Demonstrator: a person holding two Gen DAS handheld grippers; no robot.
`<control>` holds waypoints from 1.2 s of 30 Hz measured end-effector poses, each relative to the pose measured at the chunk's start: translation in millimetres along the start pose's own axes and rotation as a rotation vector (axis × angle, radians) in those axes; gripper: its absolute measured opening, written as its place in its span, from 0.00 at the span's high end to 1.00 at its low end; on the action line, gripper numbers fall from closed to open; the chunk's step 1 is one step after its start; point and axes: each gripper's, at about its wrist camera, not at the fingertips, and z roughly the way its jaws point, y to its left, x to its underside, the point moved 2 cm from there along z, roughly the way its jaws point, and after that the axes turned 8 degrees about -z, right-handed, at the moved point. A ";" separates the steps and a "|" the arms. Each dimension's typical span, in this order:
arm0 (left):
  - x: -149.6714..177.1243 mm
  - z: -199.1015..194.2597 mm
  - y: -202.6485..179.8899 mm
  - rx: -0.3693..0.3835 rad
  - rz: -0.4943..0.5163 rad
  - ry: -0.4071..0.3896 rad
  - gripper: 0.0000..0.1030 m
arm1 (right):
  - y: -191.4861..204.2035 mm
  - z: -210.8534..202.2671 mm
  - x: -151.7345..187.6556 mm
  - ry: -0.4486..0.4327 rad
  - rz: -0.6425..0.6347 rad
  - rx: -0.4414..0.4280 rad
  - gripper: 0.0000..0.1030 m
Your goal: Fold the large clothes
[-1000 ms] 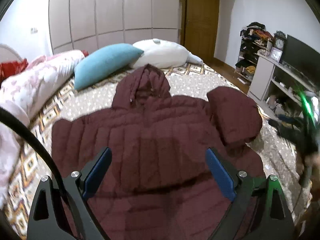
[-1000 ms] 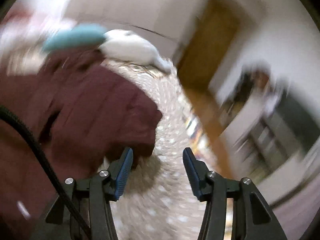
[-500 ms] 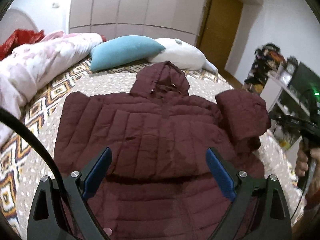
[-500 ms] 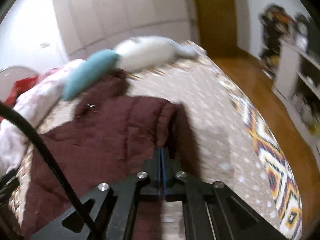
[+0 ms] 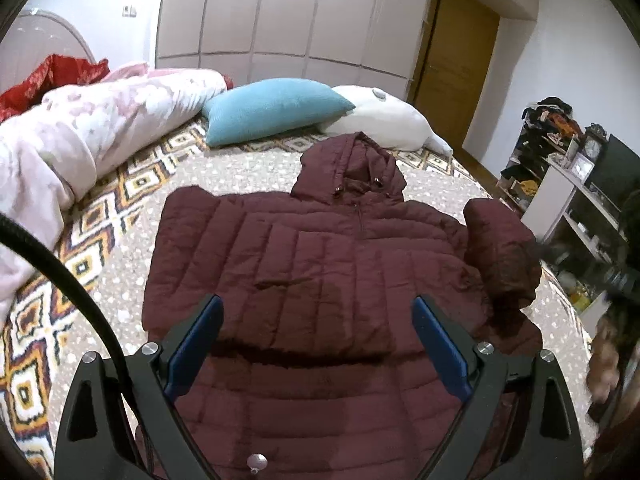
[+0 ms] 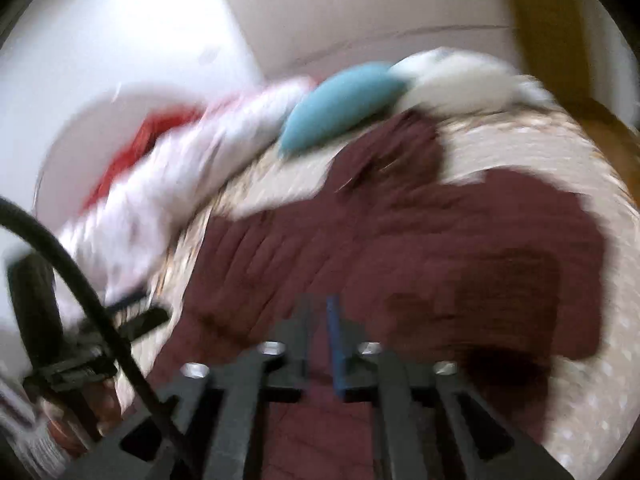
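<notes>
One maroon puffer jacket (image 5: 320, 272) lies face-up on the patterned bedspread (image 5: 100, 240), hood far, hem near; long axis runs straight away from both tools. Left gripper (image 5: 318, 340) hovers over the lower torso, jaws spread wide, nearest the hem. Right gripper (image 6: 320, 344), blurred, jaws pressed nearly together, nothing visibly pinched. Right sleeve (image 5: 500, 252) already folded inward.

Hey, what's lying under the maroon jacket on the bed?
The maroon jacket lies on a patterned bedspread, visible around it. Anything beneath the jacket itself is covered.
</notes>
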 end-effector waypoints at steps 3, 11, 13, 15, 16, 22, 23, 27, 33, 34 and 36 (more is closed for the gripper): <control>-3.7 8.9 -12.1 0.008 0.002 0.010 0.09 | -64.3 -45.1 -2.8 -0.125 0.056 0.317 0.23; -51.0 26.1 -68.1 -0.036 0.118 -0.057 0.09 | -166.1 0.7 16.2 0.071 0.272 0.311 0.34; -54.9 23.1 -68.4 -0.009 0.102 -0.051 0.09 | -169.7 11.2 20.7 0.102 0.306 0.228 0.86; -51.5 18.7 -65.2 0.011 0.090 -0.052 0.09 | -157.1 11.5 12.7 0.104 0.279 0.219 0.89; -47.4 17.5 -60.7 0.010 0.088 -0.049 0.09 | -147.3 10.6 6.5 0.094 0.239 0.225 0.91; -26.5 11.6 -32.7 0.041 0.066 -0.025 0.09 | -55.9 -5.0 -34.1 0.023 0.024 0.153 0.92; -23.1 10.8 -25.9 0.049 0.057 -0.019 0.09 | -38.6 -4.8 -38.0 0.024 0.002 0.109 0.92; -18.3 9.7 -3.2 0.065 -0.013 -0.001 0.09 | 39.0 41.3 -35.8 0.145 -0.083 -0.130 0.88; -22.0 14.5 24.8 0.053 -0.064 0.015 0.09 | 61.6 86.6 -19.3 0.227 -0.089 -0.140 0.80; -21.6 17.8 25.2 0.056 -0.058 0.020 0.09 | 53.3 76.1 -20.1 0.189 -0.049 -0.160 0.72; -20.5 28.2 21.7 0.066 -0.057 0.038 0.09 | 34.2 55.2 -24.4 0.113 0.015 -0.171 0.55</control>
